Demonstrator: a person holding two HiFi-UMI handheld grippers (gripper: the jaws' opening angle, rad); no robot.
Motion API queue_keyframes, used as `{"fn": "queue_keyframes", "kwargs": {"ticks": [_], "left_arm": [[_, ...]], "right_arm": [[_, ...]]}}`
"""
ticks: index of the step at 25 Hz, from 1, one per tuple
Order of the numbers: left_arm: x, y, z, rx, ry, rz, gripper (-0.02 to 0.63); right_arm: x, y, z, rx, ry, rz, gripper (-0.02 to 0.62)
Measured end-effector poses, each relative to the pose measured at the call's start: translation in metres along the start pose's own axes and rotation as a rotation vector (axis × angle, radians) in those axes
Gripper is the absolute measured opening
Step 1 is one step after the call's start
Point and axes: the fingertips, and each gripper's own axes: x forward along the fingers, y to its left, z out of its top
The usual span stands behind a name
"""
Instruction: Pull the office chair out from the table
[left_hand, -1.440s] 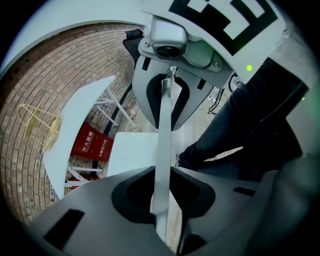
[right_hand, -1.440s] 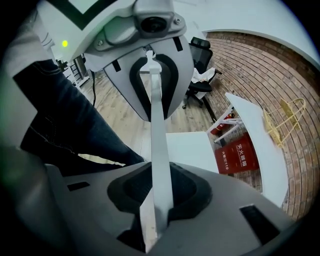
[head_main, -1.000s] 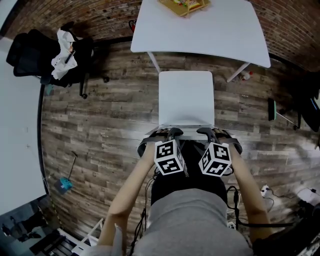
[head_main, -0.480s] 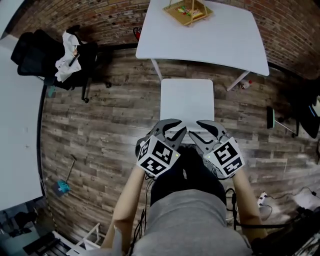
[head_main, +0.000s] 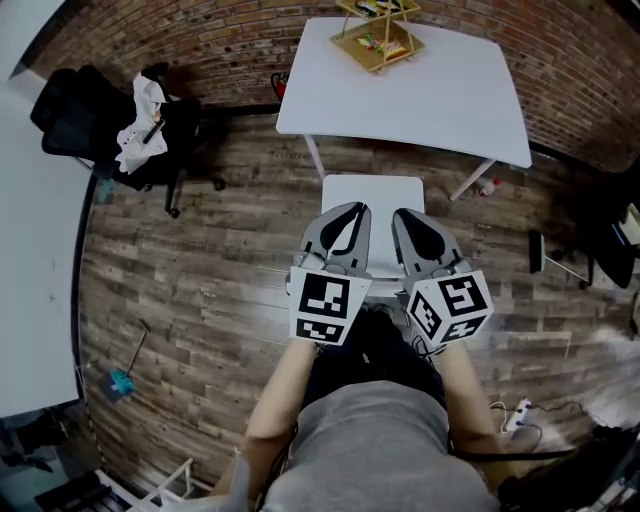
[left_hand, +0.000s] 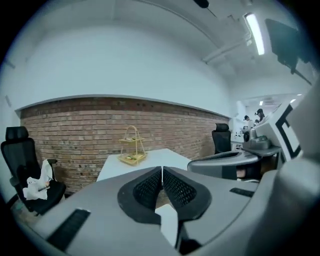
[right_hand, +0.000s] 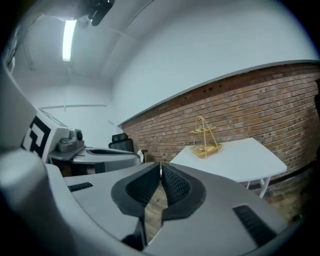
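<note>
In the head view a white chair stands on the wood floor, drawn back from the white table, its seat partly hidden under my grippers. My left gripper is raised above the seat and shut with nothing in it; its pads meet in the left gripper view. My right gripper hovers beside it, its jaws closing, the pads meeting at the tips with nothing between them. Neither gripper touches the chair. Both point level toward the table.
A wire basket stand sits on the table's far side. A black office chair draped with white cloth stands at the left by a white desk. Cables lie on the floor at the right.
Both grippers have let go of the chair's near edge, risen and rolled upright. Their jaws went from open to closed.
</note>
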Motion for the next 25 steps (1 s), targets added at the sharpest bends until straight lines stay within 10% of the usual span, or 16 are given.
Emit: {"fn": "queue_keyframes", "kwargs": {"ticks": [8,25], "left_arm": [[-0.007,0.005,0.018,-0.037,-0.061,0.146,0.017],[-0.011,0.009,0.009,-0.052,-0.034,0.174,0.017]], "right_arm": [[-0.01,-0.018,0.023,0.02,-0.09,-0.181,0.015],[-0.012,-0.017,0.016,0.031,-0.074,-0.2,0.014]]}}
